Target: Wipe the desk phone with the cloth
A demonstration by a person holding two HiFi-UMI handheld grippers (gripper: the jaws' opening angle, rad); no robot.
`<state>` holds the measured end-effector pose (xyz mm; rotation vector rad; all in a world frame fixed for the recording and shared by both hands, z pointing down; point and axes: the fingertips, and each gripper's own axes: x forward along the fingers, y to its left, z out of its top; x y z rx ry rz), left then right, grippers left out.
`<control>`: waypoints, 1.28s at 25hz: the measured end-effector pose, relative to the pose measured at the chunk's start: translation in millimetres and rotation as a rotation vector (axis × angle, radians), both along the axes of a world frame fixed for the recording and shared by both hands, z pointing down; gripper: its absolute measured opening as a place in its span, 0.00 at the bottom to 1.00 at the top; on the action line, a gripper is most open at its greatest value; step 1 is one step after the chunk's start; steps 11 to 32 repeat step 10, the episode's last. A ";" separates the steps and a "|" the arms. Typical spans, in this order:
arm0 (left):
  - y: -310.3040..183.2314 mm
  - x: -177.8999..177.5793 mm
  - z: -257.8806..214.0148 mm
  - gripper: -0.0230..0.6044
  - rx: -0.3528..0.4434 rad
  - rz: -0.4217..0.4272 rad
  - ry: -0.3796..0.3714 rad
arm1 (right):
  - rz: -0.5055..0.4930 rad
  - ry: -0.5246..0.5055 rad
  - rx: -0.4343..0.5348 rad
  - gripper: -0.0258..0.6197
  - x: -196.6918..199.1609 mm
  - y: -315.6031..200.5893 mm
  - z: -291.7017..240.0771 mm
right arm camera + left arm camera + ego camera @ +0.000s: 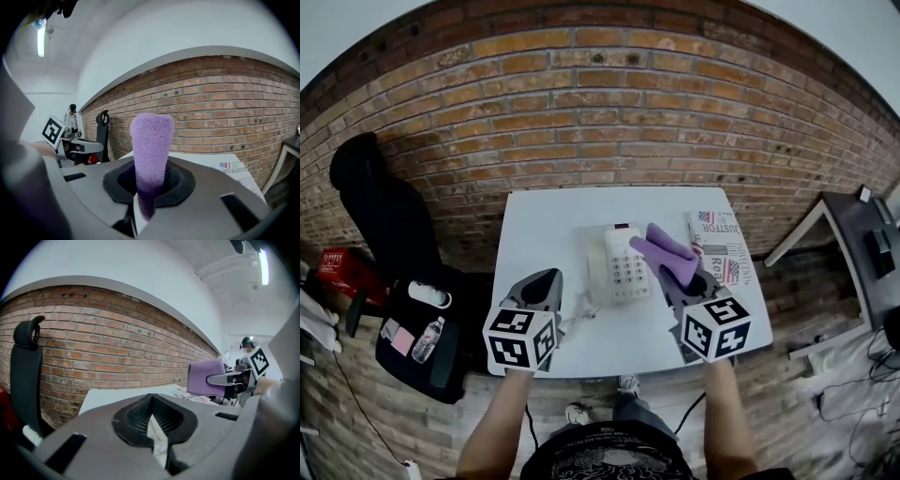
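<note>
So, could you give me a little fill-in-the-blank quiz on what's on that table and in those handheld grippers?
The right gripper is shut on a ____ cloth.
The desk phone sits on a ____ table.
Behind the table stands a ____ wall.
The left gripper holds ____.
Missing words: purple; white; brick; nothing.

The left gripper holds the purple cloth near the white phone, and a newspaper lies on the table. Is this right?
No. The right gripper holds the purple cloth, as the right gripper view shows. The phone and the newspaper are as you say.
</note>
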<state>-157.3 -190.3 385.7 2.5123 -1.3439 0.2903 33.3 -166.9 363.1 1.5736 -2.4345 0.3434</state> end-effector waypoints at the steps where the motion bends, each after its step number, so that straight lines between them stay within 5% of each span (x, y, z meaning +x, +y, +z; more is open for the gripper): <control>1: 1.1 -0.4 0.6 0.04 -0.002 0.001 0.000 | -0.001 -0.001 0.000 0.11 -1.0 1.1 -0.1; 32: 4.6 -2.8 6.4 0.04 -0.010 0.007 0.002 | -0.014 -0.033 -0.002 0.11 -10.0 5.1 0.7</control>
